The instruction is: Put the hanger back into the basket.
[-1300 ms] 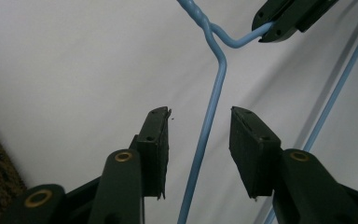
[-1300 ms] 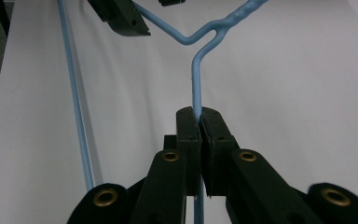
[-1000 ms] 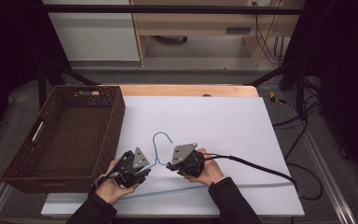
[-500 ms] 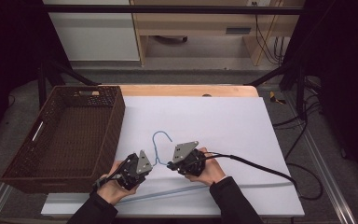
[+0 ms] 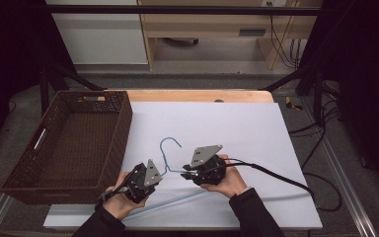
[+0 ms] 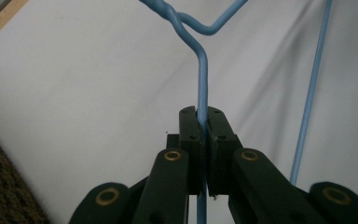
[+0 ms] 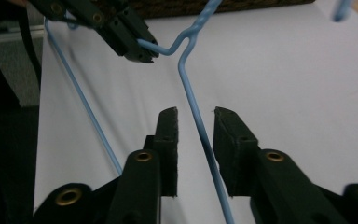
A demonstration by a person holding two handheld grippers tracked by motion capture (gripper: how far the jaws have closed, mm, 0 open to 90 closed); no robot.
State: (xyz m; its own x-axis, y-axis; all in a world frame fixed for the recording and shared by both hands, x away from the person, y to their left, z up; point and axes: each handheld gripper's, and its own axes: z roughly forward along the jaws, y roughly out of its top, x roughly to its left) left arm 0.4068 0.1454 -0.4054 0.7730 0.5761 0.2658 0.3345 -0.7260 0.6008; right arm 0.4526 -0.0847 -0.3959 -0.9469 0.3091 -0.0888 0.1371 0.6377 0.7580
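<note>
A light-blue wire hanger (image 5: pixel 168 148) lies on the white sheet near the front edge, its hook pointing away from me. My left gripper (image 5: pixel 159 174) is shut on the hanger's left shoulder wire (image 6: pixel 202 74); in the left gripper view (image 6: pixel 203 122) the pads pinch it just below the twisted neck. My right gripper (image 5: pixel 184 172) straddles the other shoulder wire (image 7: pixel 191 100). Its jaws have just been opening, and in the right gripper view (image 7: pixel 195 116) the wire runs between them with a gap on each side. That view has the left gripper (image 7: pixel 140 51) clamped at the neck.
A dark brown wicker basket (image 5: pixel 123 128) stands on the table's left side, close to my left hand. The white sheet (image 5: pixel 237 128) stretches back and to the right. A black cable (image 5: pixel 276 175) trails right from the right gripper.
The right gripper has lifted slightly and tilted. The left hand has barely moved, and the hanger lies where it did.
</note>
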